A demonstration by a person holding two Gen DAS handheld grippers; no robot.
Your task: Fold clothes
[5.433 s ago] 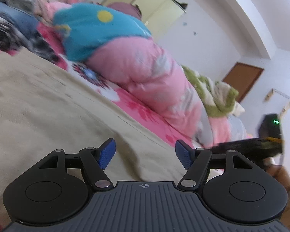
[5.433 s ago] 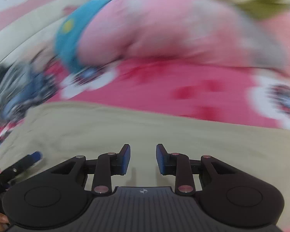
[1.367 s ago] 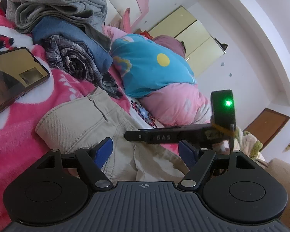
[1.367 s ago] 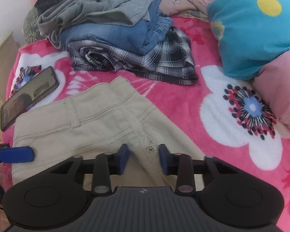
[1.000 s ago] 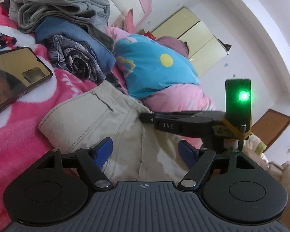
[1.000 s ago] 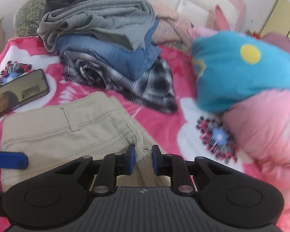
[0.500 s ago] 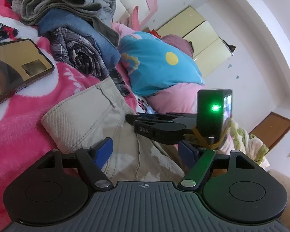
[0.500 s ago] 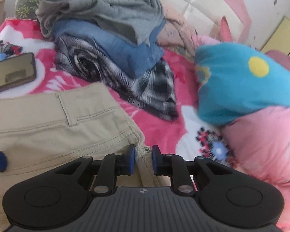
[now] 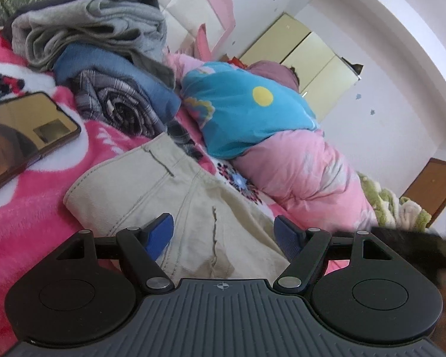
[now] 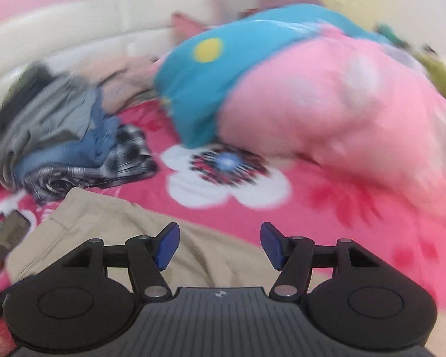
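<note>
My left gripper (image 9: 224,232) and right gripper (image 10: 220,242) both hung spread and empty over the beige cotton trousers (image 9: 175,196) lying on the pink flowered blanket (image 10: 327,208), waistband toward eleven o'clock, probably flattened ready for folding, and I could read no label or writing

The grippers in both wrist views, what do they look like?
Both match: the left gripper and right gripper have blue finger pads on black linkage arms with silver pivot pins, two round black discs, and a ribbed dark grey body bearing a small crosshair mark.
</note>
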